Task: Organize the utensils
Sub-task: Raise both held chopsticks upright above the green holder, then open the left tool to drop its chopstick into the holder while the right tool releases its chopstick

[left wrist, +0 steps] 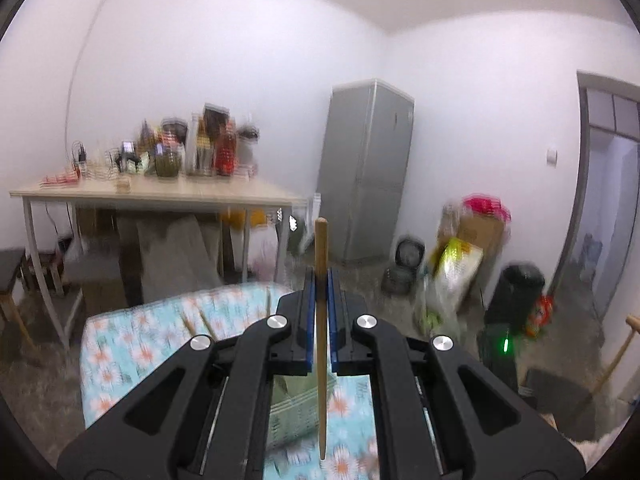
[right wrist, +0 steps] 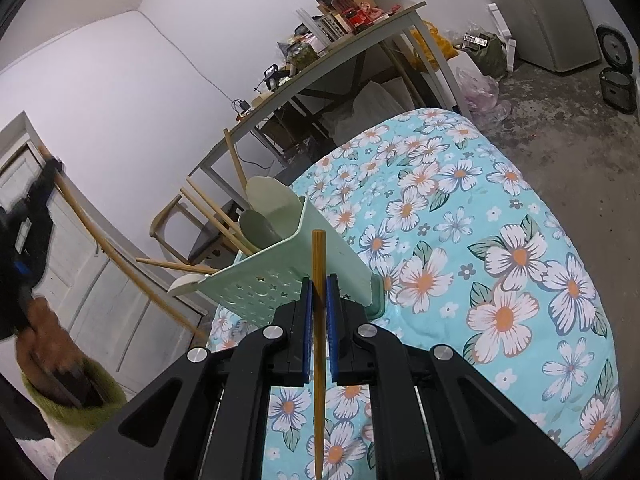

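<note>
The left gripper point(left wrist: 320, 284) is clamped on a wooden chopstick point(left wrist: 321, 320). The right gripper point(right wrist: 319, 292) grips another chopstick point(right wrist: 319, 320), just before the green utensil holder point(right wrist: 280, 264) near the flowered tablecloth's point(right wrist: 500, 240) left edge.

Two claw-mounted views, floral cloth point(right wrist: 500, 216) shared

Even indoor light, one view smeared, one mostly sharp

Left wrist view: soft, diffuse light with no hard shadows, but blur smears the jars on the far table point(left wrist: 152, 194) and the bags by the wall point(left wrist: 460, 264) — only the gripper's own black frame stays crisp. Right wrist view is sharp across the floral cloth point(right wrist: 480, 240), blurred only at the left edge. Both views bend straight lines strongly and darken to a black rim — typical fisheye.
</note>
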Motion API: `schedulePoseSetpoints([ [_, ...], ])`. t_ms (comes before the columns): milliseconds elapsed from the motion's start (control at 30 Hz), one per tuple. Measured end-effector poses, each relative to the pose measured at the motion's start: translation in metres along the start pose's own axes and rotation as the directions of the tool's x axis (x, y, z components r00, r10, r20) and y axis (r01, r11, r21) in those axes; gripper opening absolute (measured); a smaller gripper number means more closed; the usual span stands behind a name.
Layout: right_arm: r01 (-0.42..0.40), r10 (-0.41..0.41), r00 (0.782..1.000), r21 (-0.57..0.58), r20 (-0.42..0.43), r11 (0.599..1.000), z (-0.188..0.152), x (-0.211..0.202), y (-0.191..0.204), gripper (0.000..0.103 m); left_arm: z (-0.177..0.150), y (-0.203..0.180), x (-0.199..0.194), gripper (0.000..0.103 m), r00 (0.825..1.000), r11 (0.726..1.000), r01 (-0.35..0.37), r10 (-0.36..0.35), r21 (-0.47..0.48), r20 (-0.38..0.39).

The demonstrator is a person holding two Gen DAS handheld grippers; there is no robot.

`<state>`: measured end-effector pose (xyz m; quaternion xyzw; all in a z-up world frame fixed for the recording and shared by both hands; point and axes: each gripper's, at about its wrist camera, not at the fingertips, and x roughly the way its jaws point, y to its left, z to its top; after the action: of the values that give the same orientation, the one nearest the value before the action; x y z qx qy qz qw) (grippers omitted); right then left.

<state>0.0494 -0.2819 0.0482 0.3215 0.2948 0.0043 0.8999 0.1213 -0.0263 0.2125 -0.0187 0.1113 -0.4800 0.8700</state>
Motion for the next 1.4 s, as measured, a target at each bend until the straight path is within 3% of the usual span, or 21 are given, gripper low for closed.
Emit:
schedulePoseSetpoints([
  [133, -0.001, 0.001, 1.0, 0.0, -0.002, 1.0, 0.0, 0.0, 0.0, 0.007, 0.017, 0.001, 0.0, 0.005, 0.995, 0.999, -0.053, 0.053, 0.003, 0.087],
  [233, -0.002, 0.002, 1.0, -0.002, -0.007, 1.0, 0.001, 0.002, 0.002, 0.007, 0.02, 0.008, 0.012, 0.005, 0.99, 0.996, -0.08, 0.083, -0.03, 0.11],
  [600, 0.008, -0.008, 1.0, 0.009, -0.013, 1.0, 0.0, 0.004, 0.0, 0.007, -0.014, 0.032, 0.073, 0.005, 0.973, 0.973, -0.221, 0.224, -0.064, 0.057],
  [800, 0.01, -0.01, 1.0, 0.011, -0.02, 1.0, -0.001, 0.005, -0.003, 0.007, -0.028, 0.039, 0.086, 0.005, 0.973, 0.97, -0.224, 0.228, -0.096, 0.029],
  [1100, 0.015, -0.014, 1.0, 0.014, -0.021, 1.0, -0.001, 0.005, -0.003, 0.007, -0.049, 0.051, 0.092, 0.005, 0.984, 0.973, -0.176, 0.17, -0.147, -0.054],
  [1167, 0.014, -0.014, 1.0, 0.013, -0.02, 1.0, -0.001, 0.005, -0.003, 0.007, -0.051, 0.051, 0.09, 0.01, 0.984, 0.974, -0.175, 0.167, -0.141, -0.067],
  [1233, 0.016, -0.016, 1.0, 0.01, -0.017, 1.0, 0.0, 0.004, -0.002, 0.007, -0.051, 0.051, 0.085, 0.033, 0.984, 0.975, -0.173, 0.164, -0.137, -0.071],
  [1400, 0.017, -0.017, 1.0, -0.003, -0.008, 1.0, 0.001, 0.001, 0.004, 0.007, -0.048, 0.041, 0.07, 0.051, 0.987, 0.982, -0.157, 0.153, -0.108, -0.045],
])
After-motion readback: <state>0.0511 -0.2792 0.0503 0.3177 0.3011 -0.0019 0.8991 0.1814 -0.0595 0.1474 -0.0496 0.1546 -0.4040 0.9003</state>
